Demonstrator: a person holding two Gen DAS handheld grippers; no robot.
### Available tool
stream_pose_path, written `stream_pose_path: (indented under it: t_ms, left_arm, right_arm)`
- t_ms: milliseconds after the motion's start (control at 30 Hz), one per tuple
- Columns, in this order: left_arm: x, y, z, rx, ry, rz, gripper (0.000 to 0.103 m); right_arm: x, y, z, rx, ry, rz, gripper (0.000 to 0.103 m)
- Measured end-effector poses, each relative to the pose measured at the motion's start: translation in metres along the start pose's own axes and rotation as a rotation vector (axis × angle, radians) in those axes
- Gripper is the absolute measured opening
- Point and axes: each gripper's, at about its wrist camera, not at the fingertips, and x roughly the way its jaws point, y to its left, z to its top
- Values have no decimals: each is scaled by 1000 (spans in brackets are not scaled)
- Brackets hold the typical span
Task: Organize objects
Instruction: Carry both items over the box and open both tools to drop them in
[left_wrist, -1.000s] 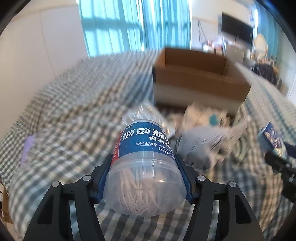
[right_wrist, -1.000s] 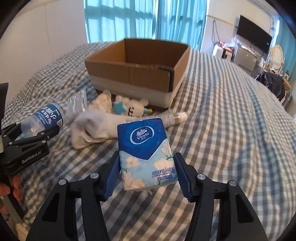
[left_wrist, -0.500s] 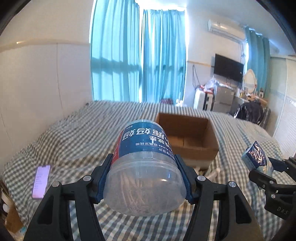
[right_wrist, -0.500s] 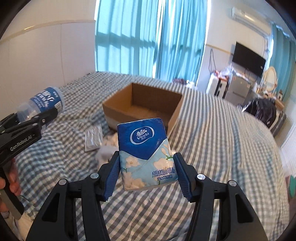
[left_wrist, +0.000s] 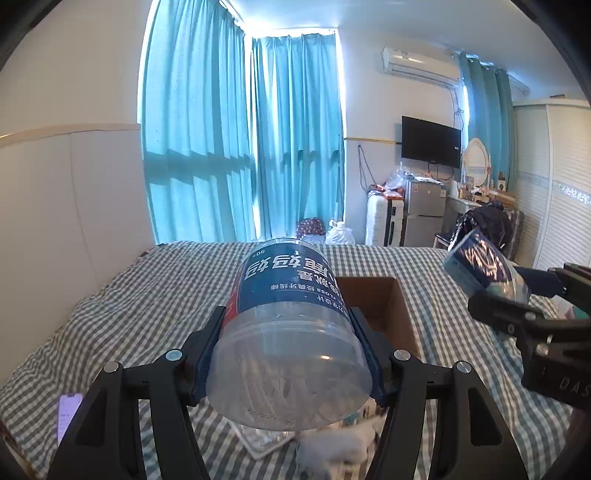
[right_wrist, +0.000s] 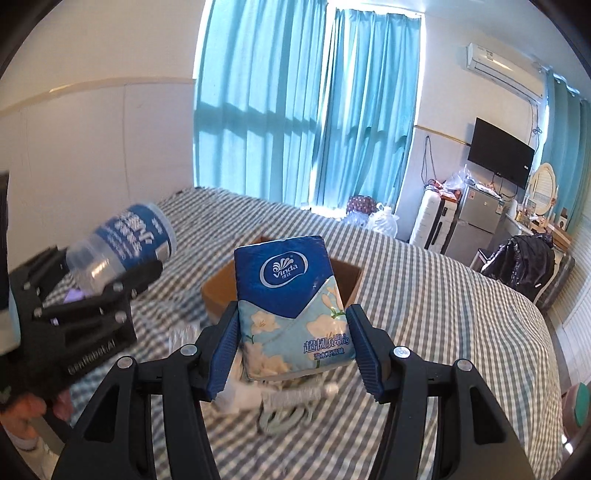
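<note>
My left gripper (left_wrist: 290, 350) is shut on a clear plastic jar with a blue label (left_wrist: 288, 325), held high above the bed; the jar also shows in the right wrist view (right_wrist: 122, 247). My right gripper (right_wrist: 293, 343) is shut on a blue Vinda tissue pack (right_wrist: 291, 306), also held above the bed; the pack shows at the right of the left wrist view (left_wrist: 480, 266). An open cardboard box (left_wrist: 384, 306) sits on the checked bedspread beyond both grippers, partly hidden by the held items; its rim shows in the right wrist view (right_wrist: 218, 291).
Loose white items (left_wrist: 340, 446) and a clear packet (left_wrist: 262, 439) lie on the bed below the jar. A purple phone (left_wrist: 68, 410) lies at the bed's left edge. Teal curtains (left_wrist: 240, 147), a fridge (left_wrist: 423, 208) and a TV (left_wrist: 430, 142) stand beyond.
Both grippers have risen well above the bed with their items still held. The views tilted up from the bedspread to the room; the box now sits lower and smaller.
</note>
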Motion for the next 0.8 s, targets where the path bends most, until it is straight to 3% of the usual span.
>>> stream_pose_path:
  t_ms: [267, 433, 633, 800]
  left_arm:
    - [72, -1, 25, 12, 11, -5, 65]
    - [124, -7, 25, 12, 33, -14, 65]
    - [181, -16, 9, 33, 97, -23, 65]
    - [215, -26, -8, 55, 162, -29, 65]
  right_arm:
    - [64, -25, 46, 19, -13, 6, 57]
    - [113, -34, 64, 21, -14, 10, 57]
    - [184, -50, 63, 54, 40, 14, 57]
    - [228, -63, 44, 84, 104, 30, 56]
